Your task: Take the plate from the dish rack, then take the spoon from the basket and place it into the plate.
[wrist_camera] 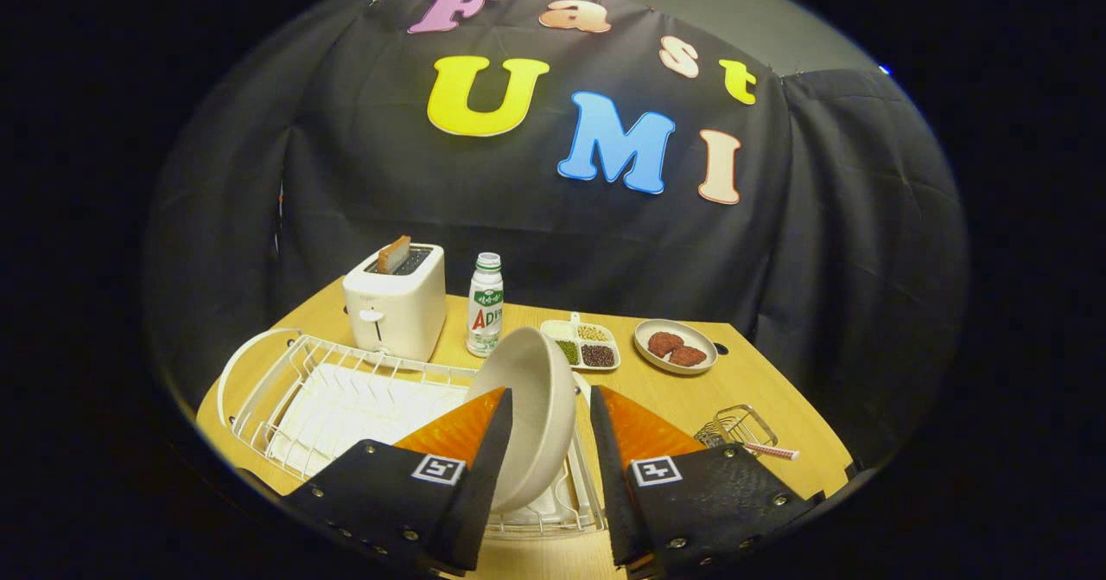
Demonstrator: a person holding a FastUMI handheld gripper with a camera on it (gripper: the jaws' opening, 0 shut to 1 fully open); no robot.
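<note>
A beige plate (537,416) stands on edge at the right end of the white wire dish rack (259,390), its hollow side facing left. My gripper (550,390) is open, with one finger on each side of the plate. The left finger lies against the plate's hollow face, and a narrow gap shows between the plate's back and the right finger. To the right of the right finger sits a small wire basket (734,424) on the table. The spoon (773,451) lies in it, its red-and-white striped handle sticking out to the right.
Beyond the rack stand a white toaster (396,308) holding a slice of toast and a small bottle (486,303). A divided dish of beans (581,344) and a small dish with red pieces (675,346) sit farther back on the wooden table (691,394).
</note>
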